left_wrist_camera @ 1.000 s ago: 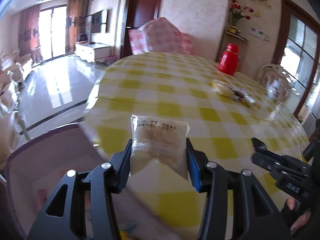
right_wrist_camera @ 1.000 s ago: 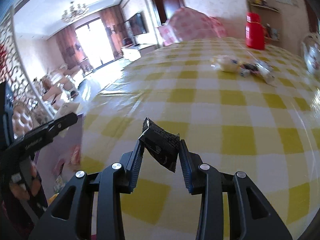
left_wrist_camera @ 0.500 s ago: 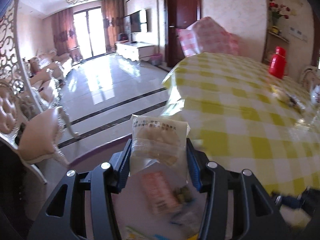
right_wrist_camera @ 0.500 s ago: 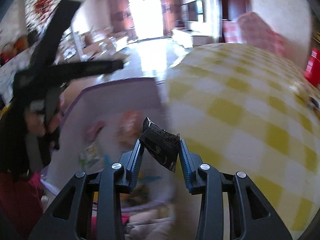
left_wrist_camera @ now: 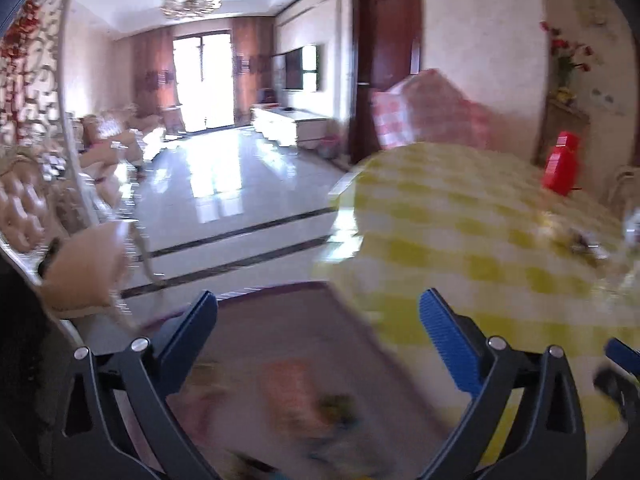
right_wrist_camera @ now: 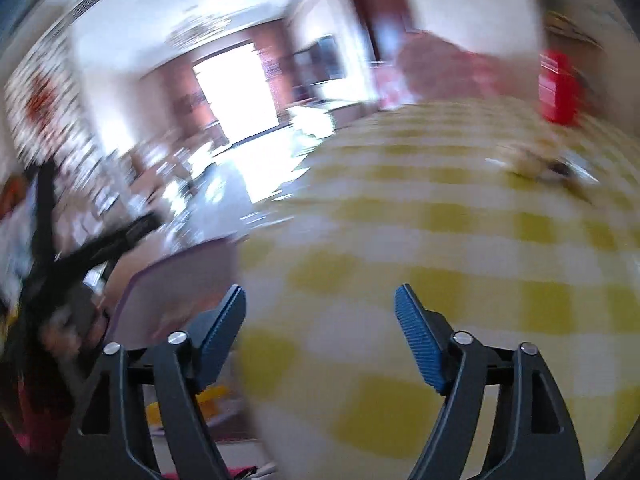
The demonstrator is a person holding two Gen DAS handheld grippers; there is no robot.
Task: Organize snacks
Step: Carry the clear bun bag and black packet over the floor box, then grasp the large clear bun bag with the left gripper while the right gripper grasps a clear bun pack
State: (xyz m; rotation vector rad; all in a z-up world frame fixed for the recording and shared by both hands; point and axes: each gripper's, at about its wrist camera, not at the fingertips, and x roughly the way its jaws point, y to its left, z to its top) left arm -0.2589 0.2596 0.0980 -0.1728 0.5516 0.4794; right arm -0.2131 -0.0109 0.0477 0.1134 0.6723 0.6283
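My left gripper (left_wrist_camera: 318, 312) is open and empty, over a purple-rimmed box (left_wrist_camera: 288, 320) that holds several blurred snack packets (left_wrist_camera: 304, 396). My right gripper (right_wrist_camera: 320, 308) is open and empty, over the near edge of the yellow checked table (right_wrist_camera: 460, 240), with the box (right_wrist_camera: 180, 280) at its left. A small heap of snacks (right_wrist_camera: 536, 166) lies far across the table; it also shows in the left wrist view (left_wrist_camera: 576, 240). Both views are motion-blurred. The left gripper shows as a dark shape in the right wrist view (right_wrist_camera: 100, 248).
A red thermos (left_wrist_camera: 562, 168) stands at the table's far side, also in the right wrist view (right_wrist_camera: 558, 84). A pink checked chair cushion (left_wrist_camera: 432, 108) is behind the table. Padded chairs (left_wrist_camera: 80, 264) stand at the left, with tiled floor beyond.
Both grippers have opened and no longer hold their packets: the pale biscuit packet left the left one, the black packet left the right one. The right gripper has swung back toward the table.
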